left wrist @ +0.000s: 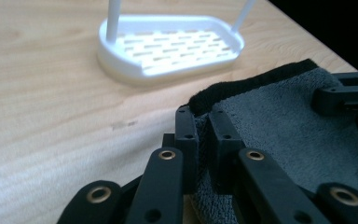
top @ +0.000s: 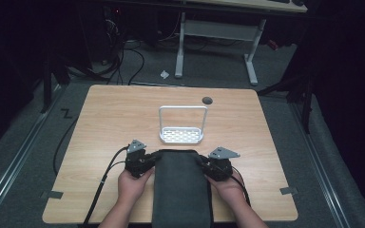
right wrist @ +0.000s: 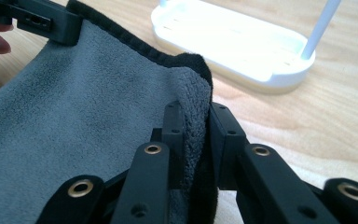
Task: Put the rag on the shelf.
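A dark grey towel [top: 182,187] lies on the wooden table [top: 109,118], running from its middle down over the near edge. My left gripper [top: 148,158] is shut on the towel's far left corner [left wrist: 204,122]. My right gripper [top: 204,164] is shut on the far right corner [right wrist: 195,100]. In each gripper view the cloth is pinched between the two black jaws, and the other gripper [left wrist: 345,93] [right wrist: 37,18] holds the opposite corner. A white rack [top: 182,135] with a slotted base [left wrist: 172,46] [right wrist: 233,37] and a tall hoop handle stands just beyond the towel.
A small dark round hole [top: 207,100] sits in the tabletop behind the rack. Black cables [top: 102,185] trail from the grippers off the near edge. Bare wood lies to the left and right of the towel. A white desk frame [top: 216,42] stands on the floor beyond.
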Tool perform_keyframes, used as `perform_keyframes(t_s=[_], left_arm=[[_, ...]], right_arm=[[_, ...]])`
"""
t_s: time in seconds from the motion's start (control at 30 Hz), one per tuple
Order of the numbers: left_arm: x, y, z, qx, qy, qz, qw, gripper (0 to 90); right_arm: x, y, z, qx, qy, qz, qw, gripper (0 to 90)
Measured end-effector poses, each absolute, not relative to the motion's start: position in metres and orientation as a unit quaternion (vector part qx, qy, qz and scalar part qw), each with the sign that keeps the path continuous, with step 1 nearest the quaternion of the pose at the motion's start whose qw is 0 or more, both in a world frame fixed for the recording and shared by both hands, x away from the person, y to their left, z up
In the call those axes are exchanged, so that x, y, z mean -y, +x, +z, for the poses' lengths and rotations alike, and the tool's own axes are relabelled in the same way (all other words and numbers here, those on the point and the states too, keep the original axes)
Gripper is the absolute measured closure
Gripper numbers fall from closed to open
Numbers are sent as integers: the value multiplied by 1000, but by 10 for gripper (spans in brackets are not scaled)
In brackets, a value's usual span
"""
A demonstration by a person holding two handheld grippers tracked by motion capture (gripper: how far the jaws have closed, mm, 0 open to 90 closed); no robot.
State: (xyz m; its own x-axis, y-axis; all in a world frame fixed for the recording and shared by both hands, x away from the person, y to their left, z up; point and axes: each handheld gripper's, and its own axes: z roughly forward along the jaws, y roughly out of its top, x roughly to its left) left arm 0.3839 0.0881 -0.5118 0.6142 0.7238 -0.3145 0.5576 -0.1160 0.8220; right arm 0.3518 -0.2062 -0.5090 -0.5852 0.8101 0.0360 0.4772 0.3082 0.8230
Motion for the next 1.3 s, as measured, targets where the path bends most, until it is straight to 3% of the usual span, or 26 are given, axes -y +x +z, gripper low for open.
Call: perform_keyframes(t_s=[0.43,1.3], left_arm=[[-91,370,-459,-394,723,130,552,839],[-95,381,-360,-346,684,207,608,844]], right_arm=[[202,338,-462,-763,370,464,255,784],[205,354,-369,-707,339,537,311,785]])
